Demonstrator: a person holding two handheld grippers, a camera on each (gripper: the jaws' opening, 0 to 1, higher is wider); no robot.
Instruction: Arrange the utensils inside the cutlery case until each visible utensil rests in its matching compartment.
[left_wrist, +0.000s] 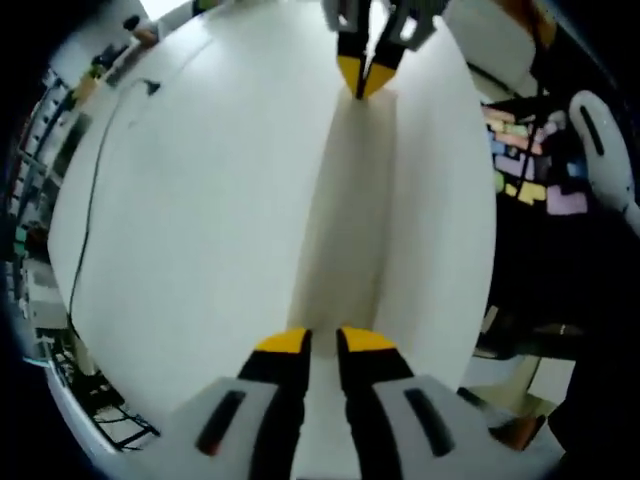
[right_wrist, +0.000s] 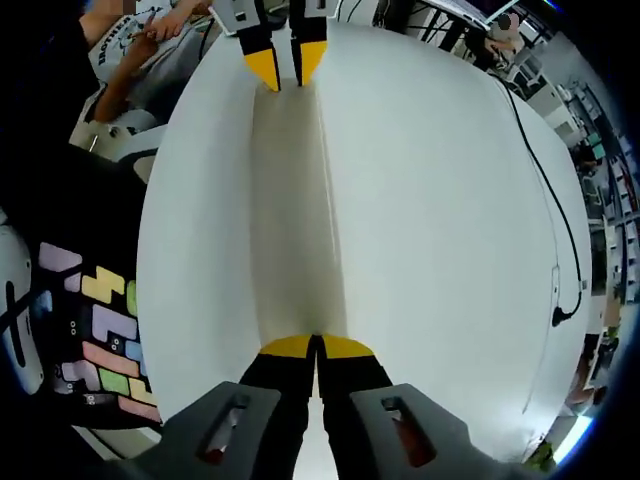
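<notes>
Stretching lengthwise between two grippers, a long cream-white cutlery case (left_wrist: 345, 230) runs from the bottom centre to the top centre of the left gripper view, on a white table (left_wrist: 200, 220). Its compartments and any utensils are hard to make out. The left gripper (left_wrist: 325, 342) grips the near end, jaws slightly apart; the right gripper (right_wrist: 317, 347) holds the opposite end with jaws nearly together. A black cable (right_wrist: 545, 190) trails across the right side of the right gripper view.
</notes>
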